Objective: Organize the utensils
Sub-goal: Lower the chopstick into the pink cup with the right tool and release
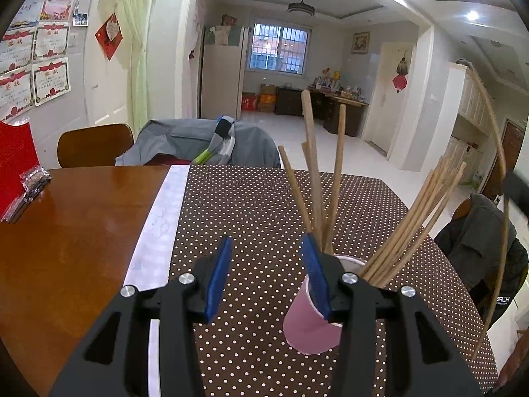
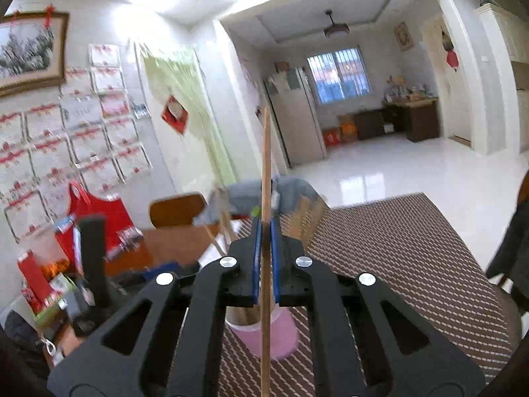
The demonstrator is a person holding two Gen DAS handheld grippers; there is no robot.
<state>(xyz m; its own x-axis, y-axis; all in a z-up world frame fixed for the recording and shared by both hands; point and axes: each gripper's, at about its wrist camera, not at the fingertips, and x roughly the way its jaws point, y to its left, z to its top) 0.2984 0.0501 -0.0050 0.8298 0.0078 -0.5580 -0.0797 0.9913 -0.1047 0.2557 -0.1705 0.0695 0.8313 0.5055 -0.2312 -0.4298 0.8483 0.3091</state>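
Observation:
A pink cup stands on the dotted cloth and holds several wooden chopsticks, some upright and some leaning right. My left gripper is open just in front of the cup. Its right finger overlaps the cup's rim, its left finger is well clear, and nothing is pinched. In the right wrist view my right gripper is shut on a single chopstick that stands upright between the blue pads, above the pink cup. That held chopstick shows as a long curved stick at the right edge of the left wrist view.
A brown polka-dot cloth covers the right part of the wooden table. Red bags and small packets sit at the table's left. A chair with a grey jacket stands at the far side, another jacketed chair at the right.

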